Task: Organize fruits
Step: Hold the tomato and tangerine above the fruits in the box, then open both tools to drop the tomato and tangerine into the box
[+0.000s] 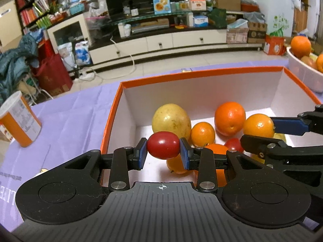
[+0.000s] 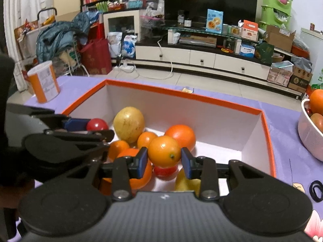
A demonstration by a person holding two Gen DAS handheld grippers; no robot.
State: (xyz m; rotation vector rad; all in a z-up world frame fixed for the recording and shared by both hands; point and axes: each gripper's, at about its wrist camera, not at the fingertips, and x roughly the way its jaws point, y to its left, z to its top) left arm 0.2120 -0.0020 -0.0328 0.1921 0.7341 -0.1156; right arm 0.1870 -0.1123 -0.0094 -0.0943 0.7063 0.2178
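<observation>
Over the orange-rimmed box [image 1: 113, 109], the left gripper [image 1: 163, 153] clamps a red tomato [image 1: 163, 145] and the right gripper [image 2: 164, 161] an orange [image 2: 164, 150]; several fruits lie inside, more wait in the white bowl [image 2: 308, 139].

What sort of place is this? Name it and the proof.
Most likely a home living room: a television on a low media cabinet, a crowded bookshelf, and a table with a purple cloth.

text: none legible | orange canister [image 1: 19, 119] label: print blurred | shelf boxes [image 2: 214, 20]: print unreadable
</observation>
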